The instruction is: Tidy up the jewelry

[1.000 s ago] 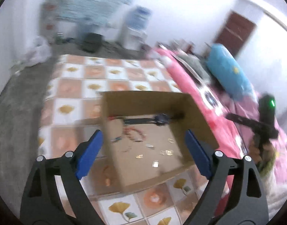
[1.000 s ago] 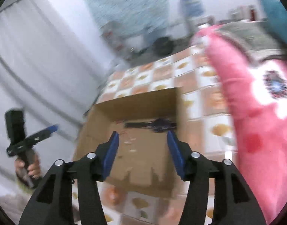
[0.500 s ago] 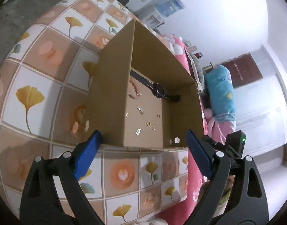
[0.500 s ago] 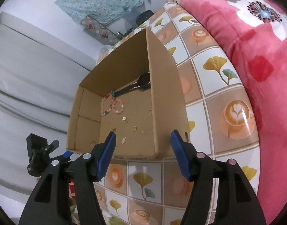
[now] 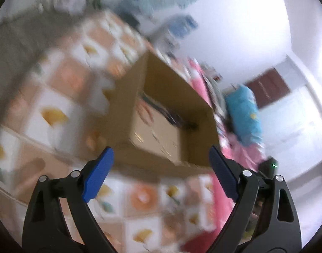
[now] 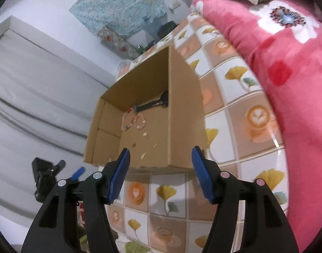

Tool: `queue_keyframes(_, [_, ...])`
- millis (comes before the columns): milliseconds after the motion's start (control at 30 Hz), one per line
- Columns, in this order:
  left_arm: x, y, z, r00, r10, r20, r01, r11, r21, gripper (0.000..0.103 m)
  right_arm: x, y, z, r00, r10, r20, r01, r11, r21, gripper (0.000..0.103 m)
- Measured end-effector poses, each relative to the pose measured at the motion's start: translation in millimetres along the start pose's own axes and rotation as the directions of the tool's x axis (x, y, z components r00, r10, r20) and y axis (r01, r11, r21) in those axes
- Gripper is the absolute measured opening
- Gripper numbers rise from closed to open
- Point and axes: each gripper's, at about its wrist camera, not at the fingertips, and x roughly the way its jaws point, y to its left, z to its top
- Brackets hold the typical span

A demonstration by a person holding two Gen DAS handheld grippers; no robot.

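An open cardboard box [image 6: 182, 113] stands on the tile-patterned cloth [image 6: 224, 130], holding a dark watch [image 6: 161, 102], beaded bracelets [image 6: 133, 122] and small loose pieces on its floor. The right gripper [image 6: 161, 172] hovers just before the box's near wall, jaws spread, nothing between them. The left gripper [image 5: 161, 175], jaws likewise spread and empty, faces the same box in a blurred view.

- Cardboard box [image 6: 183, 113], centre of the right wrist view — open top; its upright walls bar entry from the sides.
- Box floor: beaded bracelets [image 6: 133, 122] and black watch [image 6: 158, 103] toward the far wall; near part mostly bare.
- Pink quilt [image 6: 291, 88] bounds the right of the frame.
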Motion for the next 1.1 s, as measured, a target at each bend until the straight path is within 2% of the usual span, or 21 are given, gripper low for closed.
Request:
queue_keyframes(67, [3.1, 4.2, 9.0, 0.998, 0.053, 0.039, -0.053, 0.999, 0.010, 0.089, 4.7, -0.8, 2.4, 1.000, -0.019, -0.001, 0.019, 1.000, 0.005, 0.060])
queue_keyframes(133, [19.8, 12.0, 16.3, 0.996, 0.090, -0.002, -0.090, 0.996, -0.016, 0.089, 14.6, 0.7, 4.2, 0.999, -0.034, -0.017, 0.034, 0.999, -0.002, 0.060])
queue_keyframes(267, [62.9, 24.9, 14.8, 0.989, 0.043, -0.141, -0.057, 0.994, -0.097, 0.089, 34.0, 9.6, 4.2, 0.995, -0.082, -0.052, 0.080, 0.996, -0.044, 0.060])
queue_keyframes(333, [72.6, 23.1, 8.1, 0.985, 0.008, -0.173, -0.027, 0.994, -0.108, 0.089, 40.4, 14.1, 2.9, 0.995, -0.074, -0.068, 0.070, 0.996, -0.061, 0.060])
queue_keyframes(467, [66.2, 6.1, -0.8, 0.986, 0.072, -0.149, -0.077, 0.997, -0.026, 0.089, 41.8, 23.6, 0.9, 0.991, -0.120, -0.066, 0.114, 0.989, -0.097, 0.062])
queue_keyframes(700, [30.3, 2.5, -22.1, 0.990, 0.015, -0.142, -0.020, 0.999, -0.035, 0.089, 21.3, 27.5, -19.6, 0.990, -0.132, -0.050, 0.126, 0.987, -0.102, 0.062])
queue_keyframes(967, [9.0, 1.2, -49.8, 0.986, -0.051, -0.161, 0.039, 0.996, -0.076, 0.089, -10.1, 22.8, -54.4, 0.992, -0.125, -0.022, 0.122, 0.989, -0.086, 0.062])
queue_keyframes(1100, [-0.2, -2.7, -61.6, 0.987, -0.042, -0.154, 0.035, 0.998, -0.048, 0.089, -18.8, 20.6, -66.2, 0.994, -0.112, -0.002, 0.112, 0.991, -0.080, 0.062])
